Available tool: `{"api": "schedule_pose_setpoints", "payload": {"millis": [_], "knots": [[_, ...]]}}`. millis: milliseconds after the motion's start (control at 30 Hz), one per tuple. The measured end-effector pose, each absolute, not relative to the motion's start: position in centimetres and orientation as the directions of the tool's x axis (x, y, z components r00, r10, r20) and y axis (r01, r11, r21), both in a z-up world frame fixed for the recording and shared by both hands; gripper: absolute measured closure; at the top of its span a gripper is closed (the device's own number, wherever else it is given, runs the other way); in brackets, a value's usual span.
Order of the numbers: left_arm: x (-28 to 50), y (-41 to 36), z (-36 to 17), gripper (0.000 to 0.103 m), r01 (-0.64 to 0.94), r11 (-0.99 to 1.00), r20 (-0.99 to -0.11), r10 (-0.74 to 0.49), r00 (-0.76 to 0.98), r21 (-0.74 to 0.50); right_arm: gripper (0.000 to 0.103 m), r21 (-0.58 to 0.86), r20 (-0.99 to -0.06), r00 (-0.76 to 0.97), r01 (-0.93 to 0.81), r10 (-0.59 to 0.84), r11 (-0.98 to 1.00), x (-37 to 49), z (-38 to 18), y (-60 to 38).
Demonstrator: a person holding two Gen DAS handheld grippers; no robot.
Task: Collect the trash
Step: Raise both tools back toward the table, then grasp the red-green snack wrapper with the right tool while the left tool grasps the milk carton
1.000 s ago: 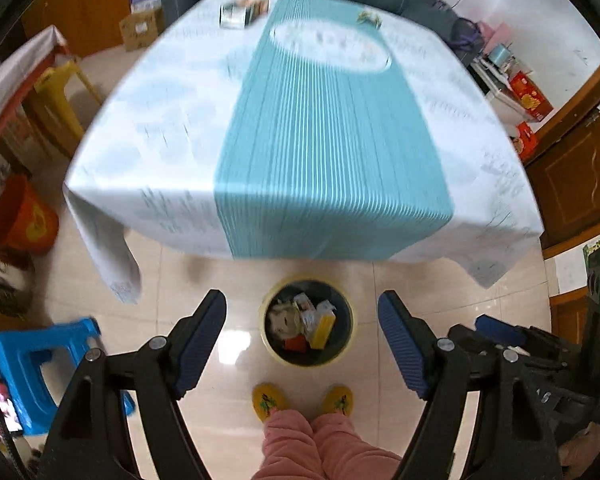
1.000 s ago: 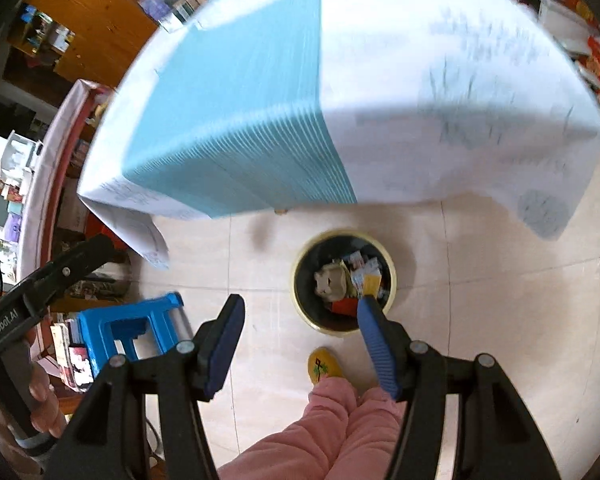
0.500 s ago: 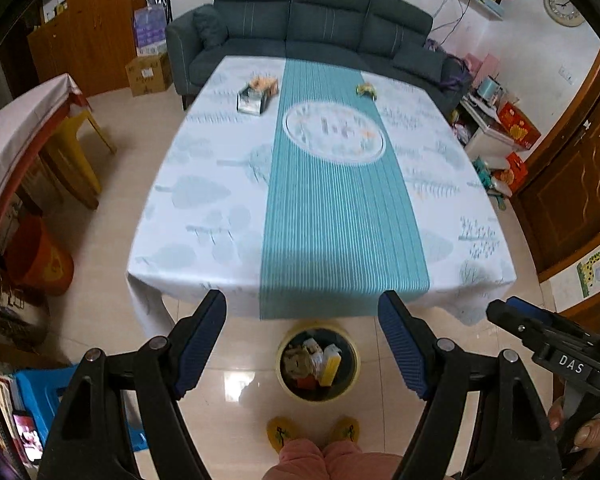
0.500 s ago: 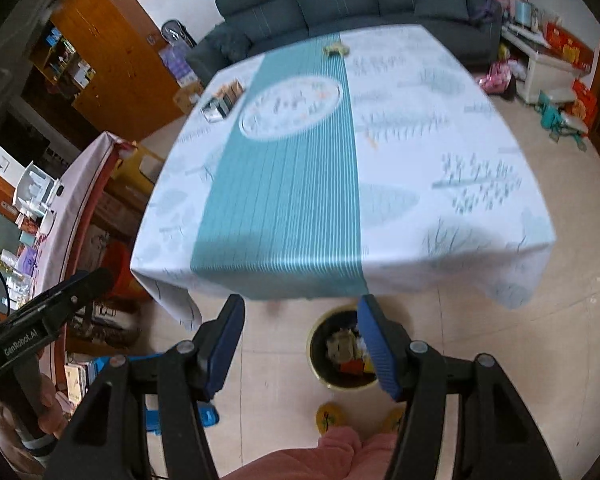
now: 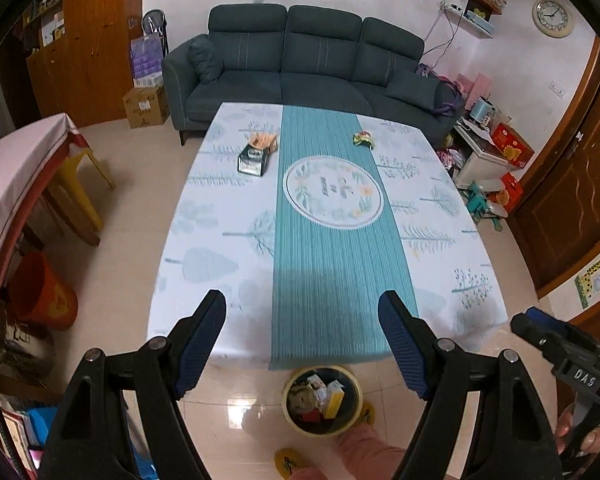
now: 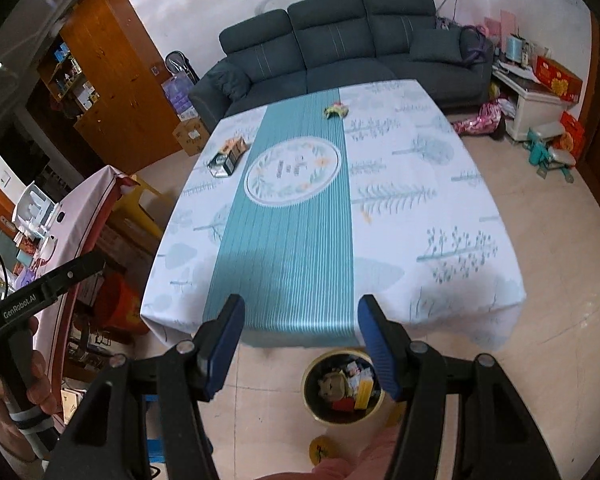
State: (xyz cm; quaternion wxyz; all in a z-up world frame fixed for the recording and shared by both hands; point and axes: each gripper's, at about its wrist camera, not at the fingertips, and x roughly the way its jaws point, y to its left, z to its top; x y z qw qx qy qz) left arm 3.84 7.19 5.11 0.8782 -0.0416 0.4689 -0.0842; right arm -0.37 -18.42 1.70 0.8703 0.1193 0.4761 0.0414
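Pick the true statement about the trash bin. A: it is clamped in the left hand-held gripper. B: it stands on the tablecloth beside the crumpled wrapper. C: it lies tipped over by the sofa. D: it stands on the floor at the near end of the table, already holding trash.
D: the trash bin stands upright on the floor tiles below the table's near edge, with boxes and wrappers inside it.

At the top of the frame we see a dark sofa (image 5: 300, 64); a wooden cabinet (image 5: 88, 40) fills the upper left, a wall clock (image 5: 553, 17) the upper right, and an orange bucket (image 5: 44, 298) the left edge.
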Motion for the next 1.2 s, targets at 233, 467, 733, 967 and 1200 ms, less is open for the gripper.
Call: {"api": "schedule_pose_setpoints", "payload": {"millis": [233,467,733,967,1200], "knots": [[9.2,6.3,5.7,0.026,0.107,0.99,-0.821,-0.14,0.553,-0.096,0.044,0.247,-0.802,0.565,0.02,0.193,0.969,3.9,3.3,-19.6],[19.0,5.9,5.5,0.019,0.061,0.998,-0.826,-0.062,0.561,-0.033,0.044,0.249,-0.804,0.551,-0.034,0.226,0.968,13.0,3.6,-21.9],[33.4,3.5,-0.6,0.018,0.06,0.998,-0.893,-0.025,0.449,0.003,0.044,0.273,-0.837,0.468,-0.093,0.284,0.958,28.1,0.4,-25.0],[42.3,2.2,-8.5,0.018,0.035,0.997,-0.948,0.047,0.315,0.061,0.044,0.295,-0.875,0.372,-0.097,0.309,0.951,40.2,-5.3,-26.3],[47.3,3.3,-12.8,0.018,-0.005,1.0,-0.972,0.023,0.235,0.022,0.044,0.339,-0.91,0.25,-0.007,0.33,0.941,48.5,-11.4,-26.4]]}}
